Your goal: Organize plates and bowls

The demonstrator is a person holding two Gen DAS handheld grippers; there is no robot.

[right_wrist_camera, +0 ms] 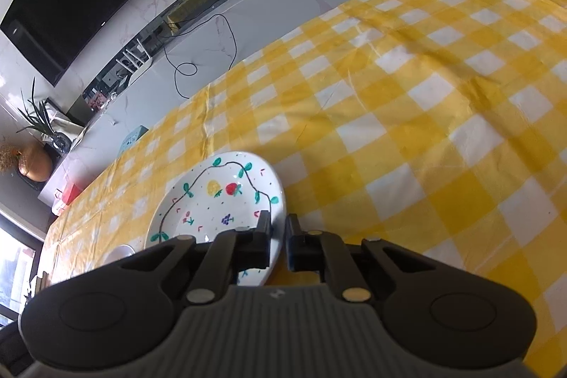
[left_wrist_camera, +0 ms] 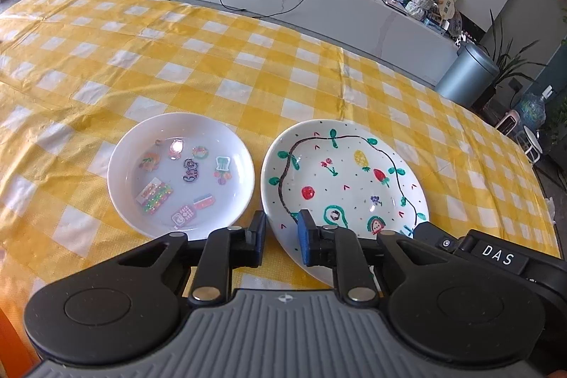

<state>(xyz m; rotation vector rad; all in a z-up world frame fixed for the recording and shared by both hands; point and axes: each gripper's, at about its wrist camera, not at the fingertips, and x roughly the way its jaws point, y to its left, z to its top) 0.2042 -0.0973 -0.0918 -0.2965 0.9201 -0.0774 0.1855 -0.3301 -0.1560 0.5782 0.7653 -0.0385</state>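
Two dishes rest on the table (left_wrist_camera: 248,66), which is covered by a yellow-and-white checked cloth. The first is a round white ceramic plate painted with fruit, leaves and a dark looping line (left_wrist_camera: 340,179). The second is a round white ceramic plate bearing small coloured stickers (left_wrist_camera: 180,172); it lies just beside the painted plate, on that plate's left, with a narrow strip of cloth between them.

The left tool (left_wrist_camera: 281,234) hovers low over the near-left rim of the painted plate. Its jaws are released: one finger stands over the gap between the plates, the other over the painted plate's rim.

The right tool (right_wrist_camera: 278,238) is clenched on the painted plate's right rim (right_wrist_camera: 276,201), one finger inside the rim and one outside. The tool points forward along the table, tilted slightly.
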